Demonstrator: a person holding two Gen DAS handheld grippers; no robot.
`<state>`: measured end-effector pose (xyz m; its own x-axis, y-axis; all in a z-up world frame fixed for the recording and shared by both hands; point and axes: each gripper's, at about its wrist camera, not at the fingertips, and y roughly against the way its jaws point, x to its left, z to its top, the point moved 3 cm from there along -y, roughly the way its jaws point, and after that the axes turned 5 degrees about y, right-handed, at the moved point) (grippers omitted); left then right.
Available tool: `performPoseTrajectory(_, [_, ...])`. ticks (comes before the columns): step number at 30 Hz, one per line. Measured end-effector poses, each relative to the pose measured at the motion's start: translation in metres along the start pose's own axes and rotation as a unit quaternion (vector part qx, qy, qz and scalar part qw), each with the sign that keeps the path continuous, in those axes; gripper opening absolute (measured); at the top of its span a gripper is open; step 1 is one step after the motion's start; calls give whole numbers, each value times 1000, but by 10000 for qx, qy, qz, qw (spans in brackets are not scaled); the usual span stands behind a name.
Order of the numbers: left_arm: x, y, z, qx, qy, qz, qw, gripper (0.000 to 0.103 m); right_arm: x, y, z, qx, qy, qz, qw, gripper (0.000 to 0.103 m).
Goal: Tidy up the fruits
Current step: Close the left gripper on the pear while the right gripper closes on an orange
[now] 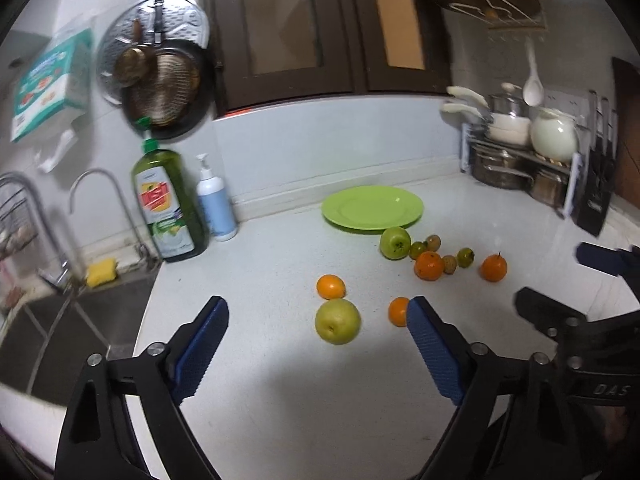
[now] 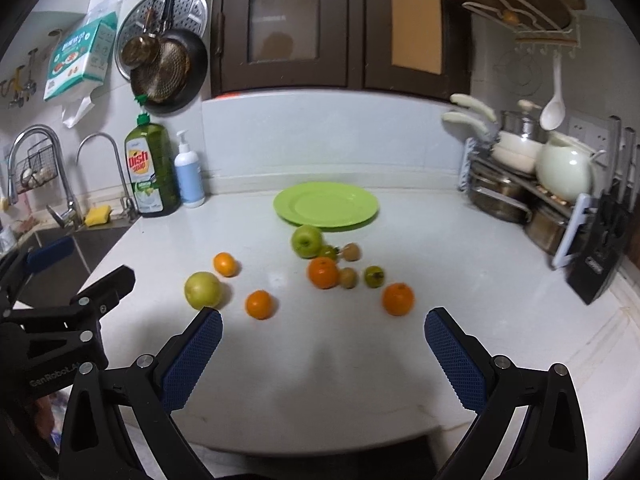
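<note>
A lime-green plate (image 1: 372, 208) (image 2: 326, 204) lies empty at the back of the white counter. In front of it sits a green apple (image 1: 395, 243) (image 2: 306, 241) among several small green and brown fruits and oranges (image 2: 323, 273). Closer to me rest a yellow-green pear (image 1: 337, 321) (image 2: 203, 290) and two small oranges (image 1: 331, 287) (image 2: 260, 304). My left gripper (image 1: 318, 312) is open, with the pear lying just beyond its fingertips, untouched. My right gripper (image 2: 324, 320) is open and empty, short of an orange (image 2: 397, 299).
A sink (image 2: 80, 248) with taps is at the left, beside a dish-soap bottle (image 2: 150, 168), a pump bottle (image 2: 189, 178) and a yellow sponge (image 1: 101, 273). A rack of pots and a white jug (image 2: 564, 174) fills the right corner, with a knife block (image 2: 600, 248) beside it.
</note>
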<state>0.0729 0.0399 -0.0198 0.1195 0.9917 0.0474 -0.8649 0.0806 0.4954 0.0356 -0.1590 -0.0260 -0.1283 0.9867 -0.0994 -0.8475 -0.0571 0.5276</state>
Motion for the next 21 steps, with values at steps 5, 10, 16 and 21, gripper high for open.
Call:
performPoseTrajectory(5, [15, -28, -1, 182, -374, -558, 9976, 82, 25, -30, 2, 223, -23, 13, 9997, 91])
performPoseTrajectory(10, [14, -58, -5, 453, -659, -941, 9923, 79, 40, -53, -2, 458, -25, 46, 9989, 81])
performPoseTrajectory(16, [11, -92, -11, 786, -802, -1163, 9868, 71, 44, -86, 0, 681, -33, 326, 9971, 68])
performPoseTrajectory(21, [8, -109, -16, 967, -943, -1264, 9827, 69, 49, -113, 3, 867, 15, 708, 9937, 62])
